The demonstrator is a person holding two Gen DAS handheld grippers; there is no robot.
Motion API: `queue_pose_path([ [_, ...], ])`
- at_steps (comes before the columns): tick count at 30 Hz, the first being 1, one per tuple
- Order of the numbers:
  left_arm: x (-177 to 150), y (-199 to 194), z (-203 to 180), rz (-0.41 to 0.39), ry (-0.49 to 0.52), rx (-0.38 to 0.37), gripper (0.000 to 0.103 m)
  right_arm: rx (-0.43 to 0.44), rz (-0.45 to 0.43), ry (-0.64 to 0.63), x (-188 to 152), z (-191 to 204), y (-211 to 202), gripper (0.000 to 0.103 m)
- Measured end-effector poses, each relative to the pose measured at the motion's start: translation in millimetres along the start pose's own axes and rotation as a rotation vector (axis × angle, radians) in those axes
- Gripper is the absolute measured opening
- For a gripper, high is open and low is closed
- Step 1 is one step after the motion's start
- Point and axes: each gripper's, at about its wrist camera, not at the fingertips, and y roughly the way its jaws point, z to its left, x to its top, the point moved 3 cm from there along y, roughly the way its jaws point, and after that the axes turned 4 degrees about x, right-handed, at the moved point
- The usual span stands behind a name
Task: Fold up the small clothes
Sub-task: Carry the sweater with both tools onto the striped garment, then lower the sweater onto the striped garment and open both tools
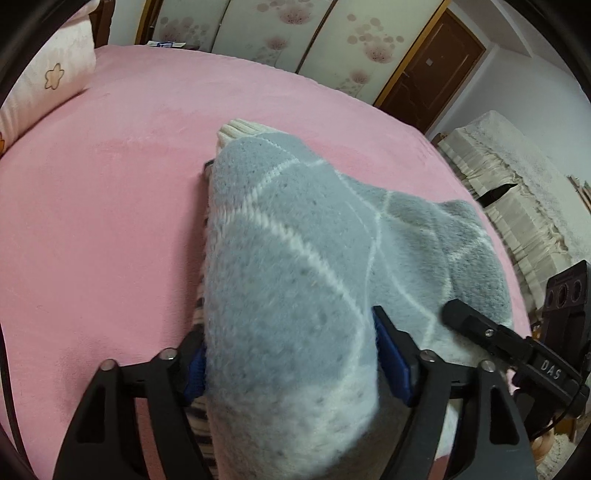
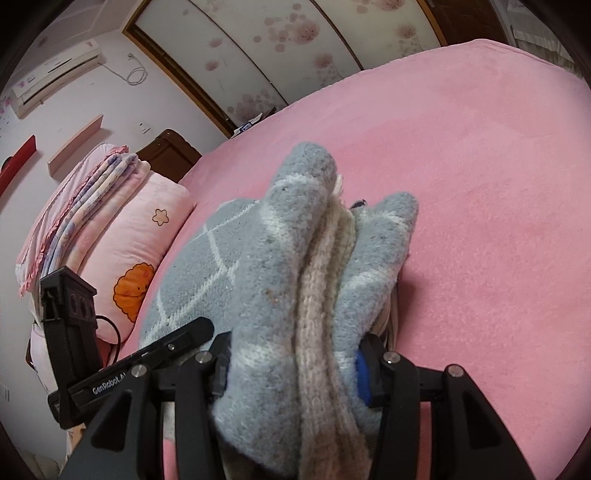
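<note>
Pink fleece bed cover fills most of both views; surface flat, soft nap. Floral sliding panels stand beyond the far edge of the bed. Left wrist view: brown door far right, cream lace-covered furniture right of the bed. Right wrist view: pink pillow with an orange print at left, a stack of folded pink bedding on top of it, wall air conditioner far left above. Grey knit garment with white diamond lines and cream ribbed trim is bunched up above the bed cover, near the cameras, held between both tools; its far end shows the cream cuff. Layers visible edge-on in the right wrist view: grey outside, cream rib in the middle. A striped fabric edge shows under it on the left; cannot tell whether it belongs to the garment. Left gripper: the 2 fingers clamp the grey garment from both sides, blue pads pressed into the knit. Right gripper: fingers likewise closed on the same garment's bunched layers, blue pad visible on the right finger. Each view shows the other gripper's black finger tip touching the garment's side.
</note>
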Motion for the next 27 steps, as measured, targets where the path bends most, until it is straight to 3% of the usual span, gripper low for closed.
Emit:
queue_pose_path([
  [3, -6.1, 7.1, 9.2, -0.016, 0.002, 0.058, 0.103, -0.016, 0.018, -0.001, -7.4, -9.7, 6.4, 0.056],
  [9, -16.6, 7.6, 9.0, -0.048, -0.006, 0.039, 0.103, 0.012, 0.050, 0.003, -15.9, -27.1, 7.4, 0.072],
  [14, -12.0, -16.3, 2.5, -0.103, 0.036, 0.117, 0.103, 0.033, 0.070, -0.003, -16.6, -28.4, -9.4, 0.073],
  [21, -7.1, -58.1, 17.7, -0.181, -0.049, 0.238, 0.103, 0.021, 0.057, -0.041, -20.2, -26.1, -49.9, 0.073],
  [27, -35.2, -85.6, -2.3, -0.142, -0.045, 0.280, 0.103, -0.064, 0.031, -0.111, -24.0, -11.6, -87.9, 0.073],
])
